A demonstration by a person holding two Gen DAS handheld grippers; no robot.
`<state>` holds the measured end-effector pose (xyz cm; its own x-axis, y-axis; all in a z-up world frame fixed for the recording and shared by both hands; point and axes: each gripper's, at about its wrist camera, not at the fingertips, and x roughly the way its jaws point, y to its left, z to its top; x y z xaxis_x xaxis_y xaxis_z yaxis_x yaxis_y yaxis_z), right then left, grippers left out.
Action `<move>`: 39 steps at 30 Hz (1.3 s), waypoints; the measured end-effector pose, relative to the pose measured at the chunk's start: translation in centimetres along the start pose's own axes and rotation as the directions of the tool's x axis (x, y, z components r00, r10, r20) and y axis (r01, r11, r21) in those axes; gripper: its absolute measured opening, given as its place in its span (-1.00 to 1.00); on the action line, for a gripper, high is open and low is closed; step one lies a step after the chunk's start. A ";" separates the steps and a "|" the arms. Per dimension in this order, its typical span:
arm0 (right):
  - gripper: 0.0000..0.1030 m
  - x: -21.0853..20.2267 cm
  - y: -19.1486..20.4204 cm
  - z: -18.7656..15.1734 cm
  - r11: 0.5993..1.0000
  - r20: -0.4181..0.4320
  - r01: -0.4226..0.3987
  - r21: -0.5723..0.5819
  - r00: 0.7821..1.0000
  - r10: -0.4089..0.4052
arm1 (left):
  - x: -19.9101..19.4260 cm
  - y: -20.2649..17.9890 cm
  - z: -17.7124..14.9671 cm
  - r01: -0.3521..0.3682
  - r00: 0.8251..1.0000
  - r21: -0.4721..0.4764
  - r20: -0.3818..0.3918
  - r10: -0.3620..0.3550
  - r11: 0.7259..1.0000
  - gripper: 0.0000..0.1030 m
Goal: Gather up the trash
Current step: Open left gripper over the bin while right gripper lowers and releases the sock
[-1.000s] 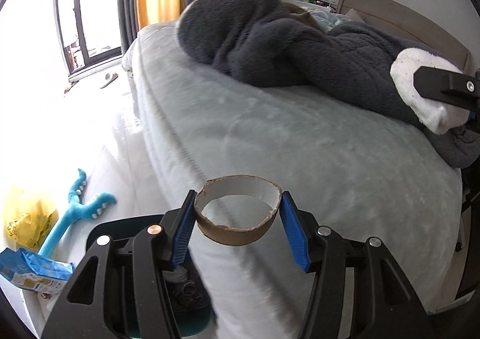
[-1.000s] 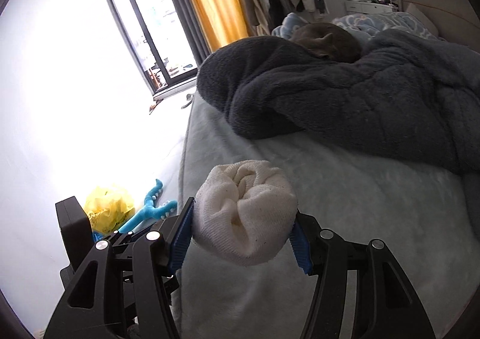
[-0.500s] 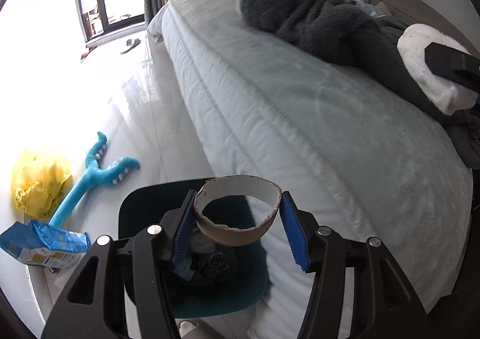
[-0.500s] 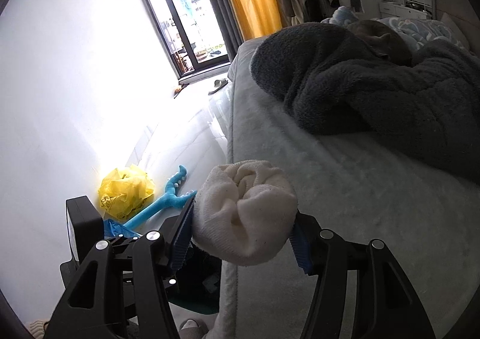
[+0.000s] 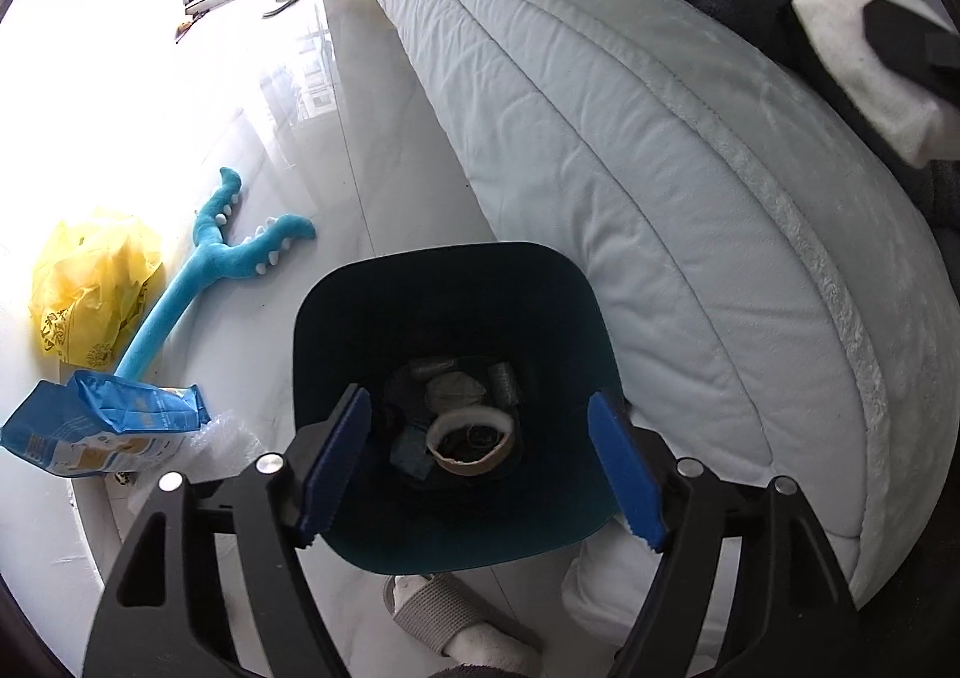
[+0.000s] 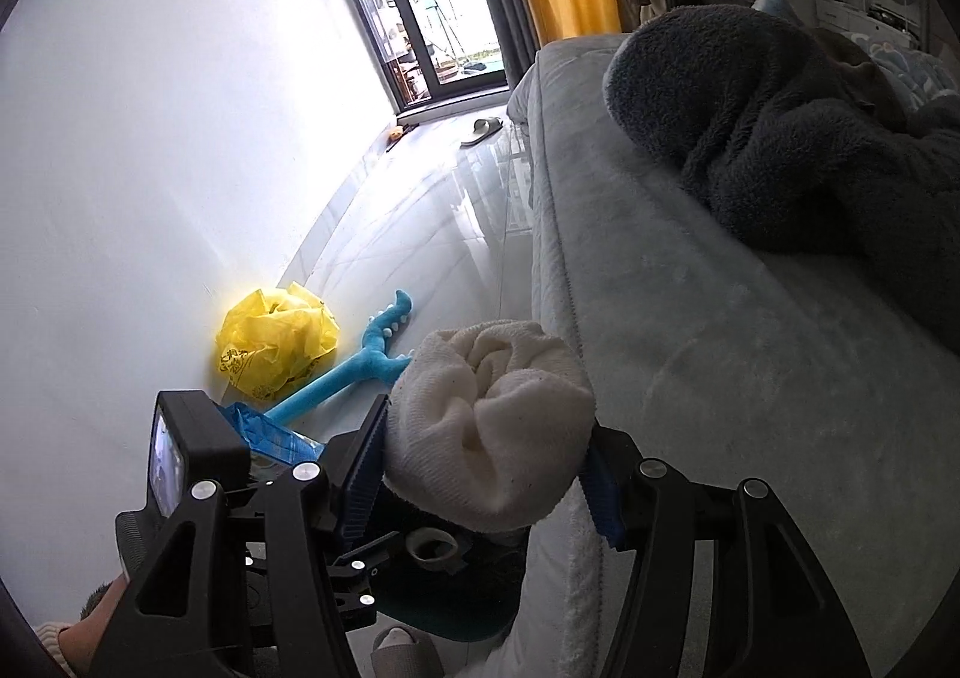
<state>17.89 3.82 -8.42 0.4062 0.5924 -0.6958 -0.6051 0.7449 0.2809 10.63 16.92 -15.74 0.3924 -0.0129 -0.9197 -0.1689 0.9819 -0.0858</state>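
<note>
My left gripper [image 5: 477, 408] points down over a dark teal bin [image 5: 336, 318] on the floor beside the bed. Its jaws are opening and nothing is between them. A brown cardboard ring [image 5: 471, 441] lies in the bin among other scraps. My right gripper [image 6: 483, 474] is shut on a rolled white cloth bundle [image 6: 486, 426], held above the bed's edge and just over the bin [image 6: 432, 612]. The left wrist view shows that bundle [image 5: 852, 18] at the top right, with the right gripper's black finger across it.
A grey-covered bed [image 5: 660, 138] with a dark fleece blanket [image 6: 780, 138] fills the right. On the floor by the wall lie a yellow plastic bag [image 5: 90, 282], a blue plush toy [image 5: 204, 270] and a blue packet [image 5: 102, 426]. A person's slippered foot [image 5: 444, 618] stands below the bin.
The left gripper swung from above the bed to over the bin and tilted down. Its jaws opened and the cardboard ring dropped in. The right gripper moved along with the bundle still held.
</note>
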 end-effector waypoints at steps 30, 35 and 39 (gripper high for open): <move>0.16 15.7 5.4 -6.9 0.985 -0.353 -0.014 -0.172 0.934 -0.049 | -14.0 7.7 -0.3 0.158 0.902 -0.272 0.432 -0.026 0.949 0.84; 0.44 16.8 6.0 -7.8 0.981 -0.386 -0.027 -0.190 0.921 -0.050 | -16.8 6.6 -0.5 0.113 0.857 -0.216 0.516 0.014 0.970 0.84; 0.56 16.8 6.4 -8.1 0.976 -0.392 -0.029 -0.214 0.918 -0.059 | -18.2 5.8 -0.8 0.073 0.838 -0.178 0.544 0.036 0.981 0.88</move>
<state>15.27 16.08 -23.66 0.1399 0.3799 -0.9144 -0.7495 0.6441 0.1529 1.84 22.67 0.17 0.8149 0.1272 -0.5655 -0.2975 0.9291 -0.2197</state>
